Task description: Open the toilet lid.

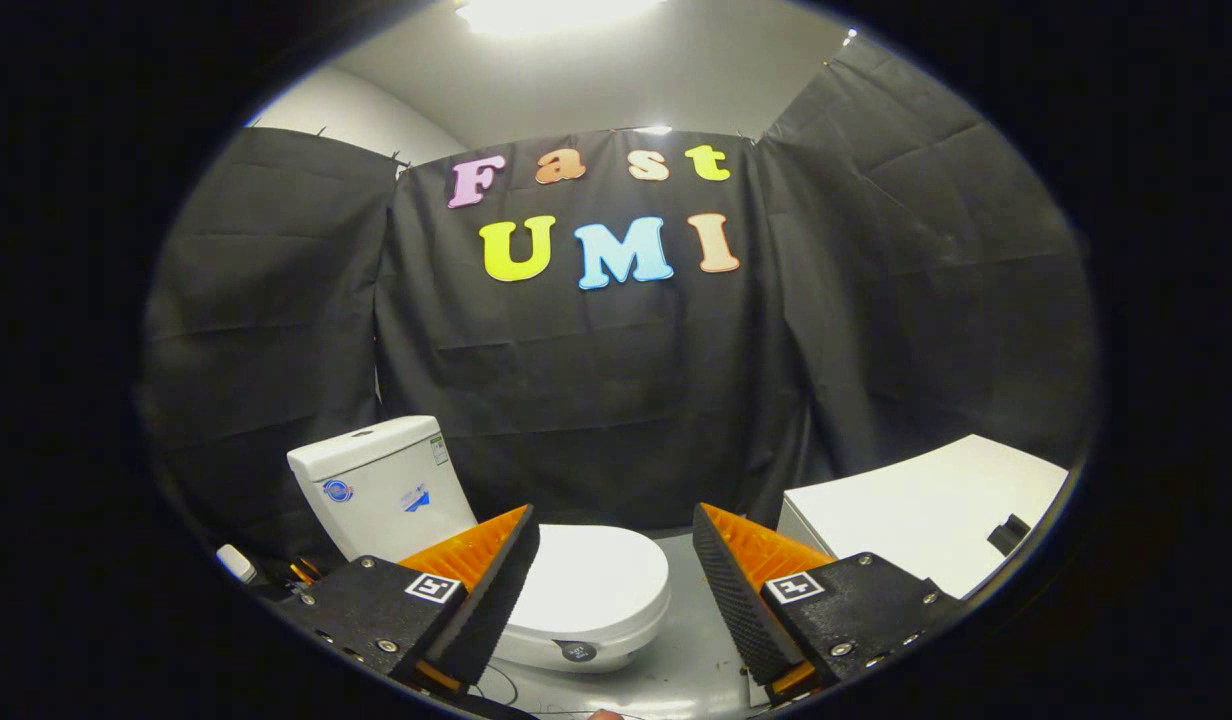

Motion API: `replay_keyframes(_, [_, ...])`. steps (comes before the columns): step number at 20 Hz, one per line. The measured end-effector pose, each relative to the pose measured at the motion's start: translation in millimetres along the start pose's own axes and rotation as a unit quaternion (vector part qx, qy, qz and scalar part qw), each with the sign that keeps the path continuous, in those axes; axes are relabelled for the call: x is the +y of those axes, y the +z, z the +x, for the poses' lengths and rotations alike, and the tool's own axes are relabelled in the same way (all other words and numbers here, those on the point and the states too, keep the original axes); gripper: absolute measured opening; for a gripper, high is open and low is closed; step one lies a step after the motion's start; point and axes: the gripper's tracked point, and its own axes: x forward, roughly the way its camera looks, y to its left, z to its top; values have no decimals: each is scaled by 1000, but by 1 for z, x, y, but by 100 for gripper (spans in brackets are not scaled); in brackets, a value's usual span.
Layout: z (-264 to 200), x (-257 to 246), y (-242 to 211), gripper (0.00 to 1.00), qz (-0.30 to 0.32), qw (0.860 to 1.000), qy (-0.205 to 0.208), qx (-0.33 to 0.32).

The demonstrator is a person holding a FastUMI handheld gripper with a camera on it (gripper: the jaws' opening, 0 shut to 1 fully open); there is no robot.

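Gripper [616, 575] spread wide, holding nothing, above the closed white plastic toilet lid [591, 580].
Lid looks stiff, light, glossy (likely slippery); judged best hooked under its front rim, at 6 o'clock from the white ceramic cistern [381, 485].

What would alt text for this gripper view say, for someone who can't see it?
A white ceramic toilet with its lid closed sits just beyond the open gripper, whose fingers touch nothing. Its white cistern backs onto black cloth; a white cabinet stands nearby.
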Motion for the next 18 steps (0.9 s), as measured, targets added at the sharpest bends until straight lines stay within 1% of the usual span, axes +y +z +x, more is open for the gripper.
replay_keyframes(3, [6, -9, -16, 95, 24, 1000, -17, 7])
replay_keyframes(7, [14, -8, -36, 96, 80, 997, -14, 11])
replay_keyframes(11, [20, -10, -56, 96, 117, 993, -10, 19])
replay_keyframes(18, [29, -3, -102, 96, 218, 975, -6, 44])
